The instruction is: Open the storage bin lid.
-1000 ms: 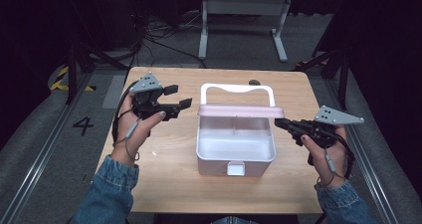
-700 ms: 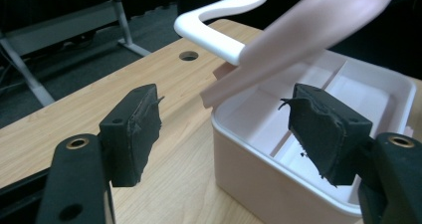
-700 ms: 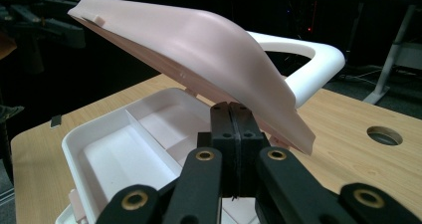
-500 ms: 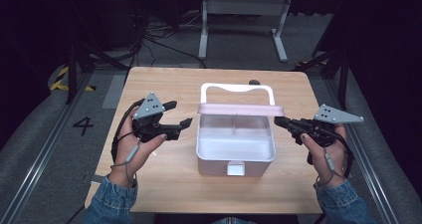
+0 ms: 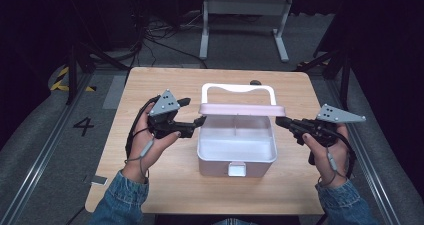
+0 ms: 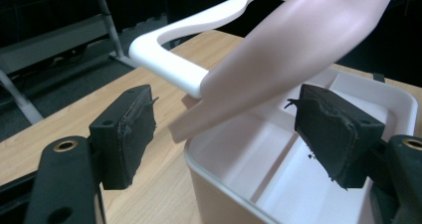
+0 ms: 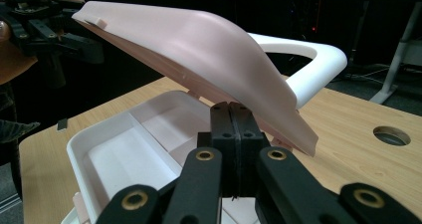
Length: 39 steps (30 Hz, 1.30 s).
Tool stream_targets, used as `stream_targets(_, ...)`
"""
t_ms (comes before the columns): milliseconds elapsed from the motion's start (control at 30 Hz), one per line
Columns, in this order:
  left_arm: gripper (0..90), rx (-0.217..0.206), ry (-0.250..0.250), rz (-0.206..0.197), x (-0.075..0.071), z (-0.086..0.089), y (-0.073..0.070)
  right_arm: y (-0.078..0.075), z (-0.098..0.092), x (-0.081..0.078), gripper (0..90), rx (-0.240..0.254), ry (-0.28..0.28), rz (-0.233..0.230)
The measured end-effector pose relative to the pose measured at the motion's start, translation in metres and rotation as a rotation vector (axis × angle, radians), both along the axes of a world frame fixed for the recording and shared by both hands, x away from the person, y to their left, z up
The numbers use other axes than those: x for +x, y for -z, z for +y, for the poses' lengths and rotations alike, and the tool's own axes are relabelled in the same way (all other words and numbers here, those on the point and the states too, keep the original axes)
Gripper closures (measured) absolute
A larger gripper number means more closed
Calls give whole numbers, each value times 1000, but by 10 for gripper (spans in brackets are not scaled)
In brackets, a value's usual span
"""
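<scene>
Since the earlier frames the left gripper [image 5: 192, 114] has slid across the wooden table [image 5: 150, 85] toward the white lunch box [image 5: 236, 157], and its jaws have just been opening; they now stand spread on either side of the near corner of the raised pink lid [image 5: 242, 109]. In the left gripper view that lid corner [image 6: 278, 64] hangs between the two black pads [image 6: 130, 134], and neither pad presses on it (a clear gap shows on both sides). The box sits at the middle of the table, its lid tilted up off the open tray and its white carry handle [image 5: 238, 89] lying behind it toward the far edge. The right gripper [image 5: 281, 122] sits at the lid's opposite end, at the box's right side; in its own view the jaws [image 7: 231, 134] are pressed together with the lid's edge [image 7: 199, 50] just above and beyond them, though whether they pinch that edge cannot be told.
</scene>
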State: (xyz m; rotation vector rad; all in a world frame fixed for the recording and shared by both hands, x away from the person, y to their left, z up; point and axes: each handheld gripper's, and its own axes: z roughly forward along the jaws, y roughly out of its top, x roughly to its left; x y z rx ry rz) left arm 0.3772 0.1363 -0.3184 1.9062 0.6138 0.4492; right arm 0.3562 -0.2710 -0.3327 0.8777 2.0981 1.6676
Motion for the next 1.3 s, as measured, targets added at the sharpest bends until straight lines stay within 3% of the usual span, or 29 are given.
stream_targets(433, 268, 2, 53, -38, 11, -23, 1, 0, -1, 0, 900, 11, -4, 14)
stream_targets(633, 414, -14, 81, -57, 13, -30, -2, 0, -2, -1, 900, 13, 1, 8)
stream_targets(733, 500, -20, 76, -56, 14, -31, -3, 0, -2, -2, 900, 11, 3, 10)
stream_targets(1033, 539, -26, 57, -70, 16, -30, -3, -1, -4, -3, 900, 14, 2, 10)
stream_targets(1300, 589, -8, 34, -70, 22, -30, -7, -5, -9, -7, 881, 2, 15, -5)
